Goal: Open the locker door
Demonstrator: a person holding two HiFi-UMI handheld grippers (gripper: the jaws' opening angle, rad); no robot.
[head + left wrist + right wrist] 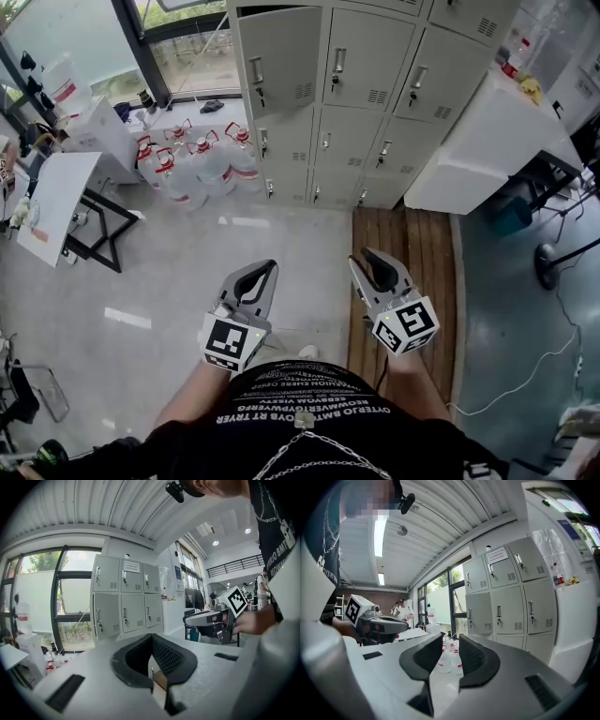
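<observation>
Lockers (361, 103) standing against the far wall, well apart from both tools. Left hand-held gripper (269, 269) pinched shut on nothing; right hand-held gripper (361, 258) parted and empty. Best to cross the floor (234, 253) first, then bring the parted jaws squarely around a door handle (256, 71) before squeezing and pulling along the hinge's arc.

Black lettered T-shirt (281, 398), seemingly silver chain (277, 453); grey, black-padded left tool (268, 268), right tool (362, 257).
</observation>
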